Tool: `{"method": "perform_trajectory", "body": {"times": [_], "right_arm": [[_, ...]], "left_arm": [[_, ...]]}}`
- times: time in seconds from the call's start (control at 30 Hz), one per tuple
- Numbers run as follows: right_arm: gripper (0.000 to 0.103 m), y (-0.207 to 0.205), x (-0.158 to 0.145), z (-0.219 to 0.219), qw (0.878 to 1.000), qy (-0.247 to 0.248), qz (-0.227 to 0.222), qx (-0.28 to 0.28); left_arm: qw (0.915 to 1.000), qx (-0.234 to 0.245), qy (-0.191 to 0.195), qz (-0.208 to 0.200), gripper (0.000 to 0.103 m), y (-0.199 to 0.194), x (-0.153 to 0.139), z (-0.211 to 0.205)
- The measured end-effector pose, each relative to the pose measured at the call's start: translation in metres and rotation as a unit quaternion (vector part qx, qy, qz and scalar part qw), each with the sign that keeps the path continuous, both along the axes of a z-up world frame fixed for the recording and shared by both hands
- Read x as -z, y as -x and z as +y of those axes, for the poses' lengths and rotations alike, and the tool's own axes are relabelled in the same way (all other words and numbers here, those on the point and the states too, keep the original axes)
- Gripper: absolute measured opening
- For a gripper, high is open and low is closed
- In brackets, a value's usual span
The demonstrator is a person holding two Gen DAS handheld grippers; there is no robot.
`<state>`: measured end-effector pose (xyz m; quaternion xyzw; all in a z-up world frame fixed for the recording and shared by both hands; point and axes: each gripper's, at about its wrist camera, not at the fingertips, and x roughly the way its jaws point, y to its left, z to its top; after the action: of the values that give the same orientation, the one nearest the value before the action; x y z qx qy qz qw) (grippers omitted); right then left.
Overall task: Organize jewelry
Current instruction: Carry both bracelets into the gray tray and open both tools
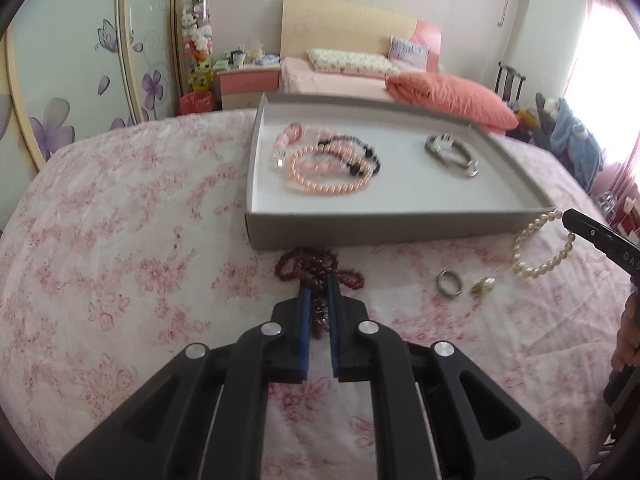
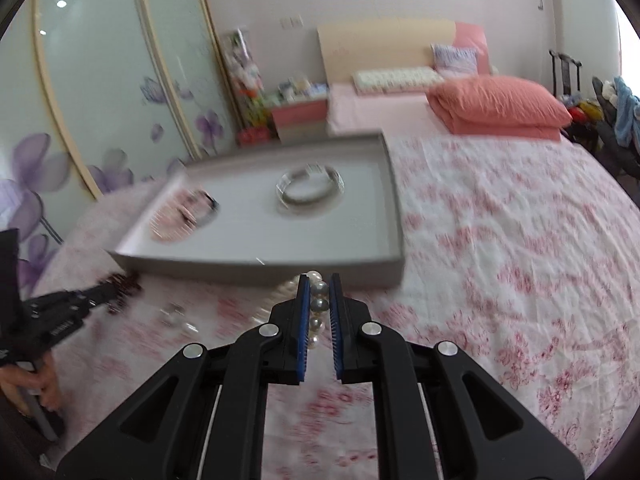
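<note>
A grey tray [image 1: 400, 222] lies on the floral bedspread and holds pink bead bracelets [image 1: 328, 168], a black bead bracelet [image 1: 360, 148] and a silver bangle [image 1: 452, 156]. My left gripper [image 1: 319, 284] is shut on a dark red bead necklace [image 1: 304, 266] just in front of the tray. My right gripper [image 2: 319, 280] is shut on a white pearl bracelet [image 2: 319, 300] by the tray's front wall [image 2: 256, 272]; the bracelet also shows in the left wrist view [image 1: 540, 248]. A silver ring [image 1: 449, 283] and a gold earring [image 1: 483, 285] lie on the bedspread between them.
The floral bedspread [image 1: 120, 260] spreads around the tray. Behind are a second bed with an orange pillow [image 1: 452, 98], a pink nightstand [image 1: 248, 86] and wardrobe doors with purple flowers [image 1: 80, 80]. Clothes hang at the right [image 1: 572, 136].
</note>
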<state>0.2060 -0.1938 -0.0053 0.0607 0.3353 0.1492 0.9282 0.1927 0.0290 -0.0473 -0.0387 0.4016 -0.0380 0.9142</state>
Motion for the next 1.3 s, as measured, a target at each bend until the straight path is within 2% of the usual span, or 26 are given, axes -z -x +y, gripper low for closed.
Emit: {"method": "perform_trajectory", "body": {"times": [0.17, 0.57, 0.83, 1.3], "right_arm": [[0.01, 0.011, -0.021, 0.008, 0.999, -0.023, -0.031, -0.013], [0.01, 0.025, -0.04, 0.013, 0.997, -0.051, -0.062, -0.02], [0.01, 0.036, -0.059, 0.017, 0.993, -0.053, -0.1, -0.023], [0.01, 0.045, -0.081, 0.029, 0.986, -0.052, -0.153, -0.027]], "left_arm": [[0.9991, 0.005, 0.025, -0.034, 0.008, 0.012, -0.025, -0.001], [0.9955, 0.006, 0.052, -0.079, 0.008, 0.032, -0.063, -0.008], [0.9925, 0.004, 0.049, -0.112, 0.008, 0.042, -0.087, -0.021], [0.9896, 0.009, 0.038, -0.139, 0.008, 0.037, -0.11, -0.039]]}}
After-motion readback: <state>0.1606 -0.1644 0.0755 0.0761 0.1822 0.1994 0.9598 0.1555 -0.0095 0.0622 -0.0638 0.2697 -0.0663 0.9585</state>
